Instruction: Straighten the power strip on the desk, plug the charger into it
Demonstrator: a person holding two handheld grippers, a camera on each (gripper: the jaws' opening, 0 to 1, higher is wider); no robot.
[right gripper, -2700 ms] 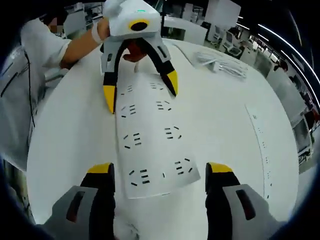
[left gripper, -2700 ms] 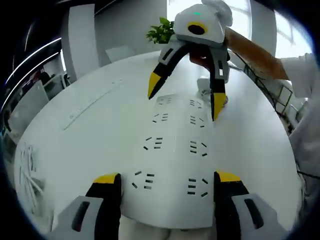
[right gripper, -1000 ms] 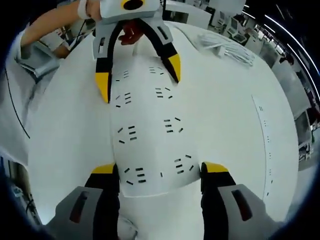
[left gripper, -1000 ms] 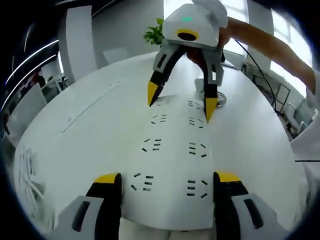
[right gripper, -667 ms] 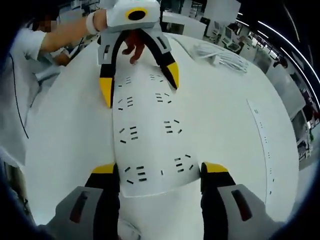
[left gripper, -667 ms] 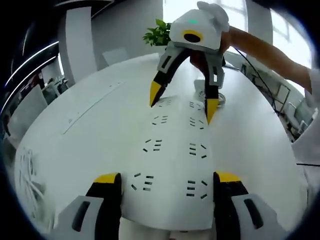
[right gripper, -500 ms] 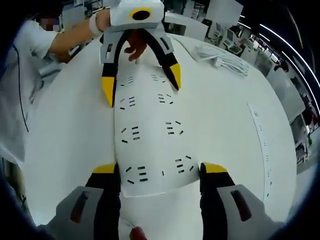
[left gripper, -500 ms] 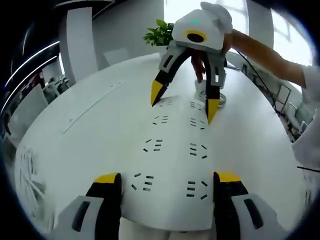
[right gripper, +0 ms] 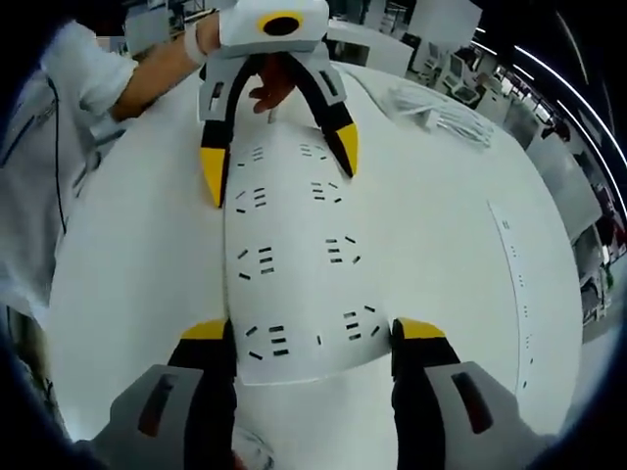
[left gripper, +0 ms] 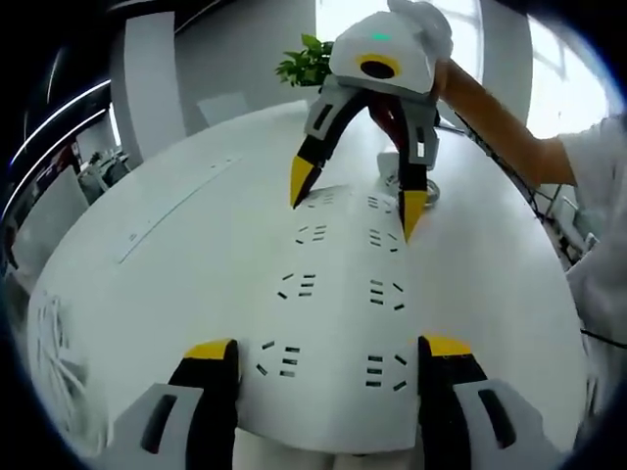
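Since half a second ago little has shifted: both grippers stay at opposite ends of the white power strip (left gripper: 338, 294), which lies flat along the round white desk (left gripper: 176, 255). The left gripper (left gripper: 328, 364) stands spread, jaws flanking one end. The right gripper (right gripper: 312, 338) is likewise spread, straddling the other end. A bundle of white cables (right gripper: 436, 108) lies apart on the desk.

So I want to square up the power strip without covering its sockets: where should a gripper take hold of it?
Judging from both views, take the power strip at a short end, jaws straddling its width across the two long edges, coming in along its length. It lies flat on the desk, and its sockets sit further in. The left gripper and right gripper already bracket opposite ends like that, jaws open.
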